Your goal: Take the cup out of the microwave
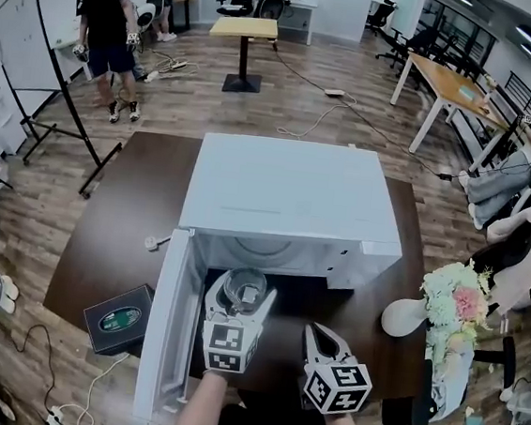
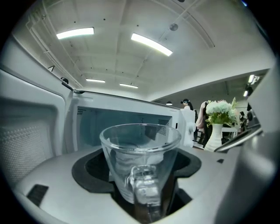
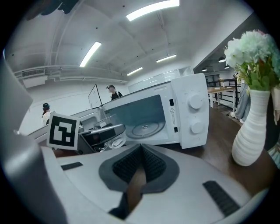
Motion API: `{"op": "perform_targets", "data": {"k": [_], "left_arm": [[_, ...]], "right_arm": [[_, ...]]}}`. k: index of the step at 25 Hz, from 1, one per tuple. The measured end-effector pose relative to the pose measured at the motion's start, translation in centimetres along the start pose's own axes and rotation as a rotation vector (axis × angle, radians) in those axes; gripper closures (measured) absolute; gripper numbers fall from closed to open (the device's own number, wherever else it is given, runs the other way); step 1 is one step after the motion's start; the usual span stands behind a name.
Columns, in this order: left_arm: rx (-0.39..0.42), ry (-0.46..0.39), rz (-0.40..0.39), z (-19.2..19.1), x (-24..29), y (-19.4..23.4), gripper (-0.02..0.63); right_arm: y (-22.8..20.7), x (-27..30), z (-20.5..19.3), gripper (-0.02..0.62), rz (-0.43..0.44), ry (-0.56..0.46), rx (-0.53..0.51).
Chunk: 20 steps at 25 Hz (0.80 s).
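White boxy microwave, pale bluish-grey inside – clear colourless glass cup. Left gripper and right gripper light grey, black ribbed pads, each with black-and-white square markers. Dark brown wooden table. White ribbed ceramic vase, white and pink flowers with green leaves. Black flat box – green oval logo. Grey-brown plank floor

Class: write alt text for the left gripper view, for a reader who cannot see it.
A clear glass cup, handle toward the camera, sits gripped in the left claw in front of an open white microwave. A white vase of flowers stands at right.
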<state>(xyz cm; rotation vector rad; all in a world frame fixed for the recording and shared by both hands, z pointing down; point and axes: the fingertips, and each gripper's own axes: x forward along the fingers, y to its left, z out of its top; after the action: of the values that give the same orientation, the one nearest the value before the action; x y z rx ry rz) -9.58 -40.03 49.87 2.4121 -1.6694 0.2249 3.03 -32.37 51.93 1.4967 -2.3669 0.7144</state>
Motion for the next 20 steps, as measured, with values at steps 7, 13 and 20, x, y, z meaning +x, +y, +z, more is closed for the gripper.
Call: {"op": "perform_targets", "data": {"k": [7, 13, 20], "left_arm": [[0.005, 0.032, -0.028, -0.6, -3.2, -1.5, 0.223], [0.019, 0.046, -0.066, -0.5, -5.9, -3.2, 0.223], [0.040, 0.025, -0.102, 0.5, -9.3, -3.9, 0.222]], "right_arm": [[0.4, -1.0, -0.1, 0.601, -0.001, -0.009, -0.007], [0.6, -2.1, 1.0, 0.601, 0.016, -0.033, -0.005], [0.8, -3.9, 2.4, 0.601, 0.039, -0.084, -0.041]]}}
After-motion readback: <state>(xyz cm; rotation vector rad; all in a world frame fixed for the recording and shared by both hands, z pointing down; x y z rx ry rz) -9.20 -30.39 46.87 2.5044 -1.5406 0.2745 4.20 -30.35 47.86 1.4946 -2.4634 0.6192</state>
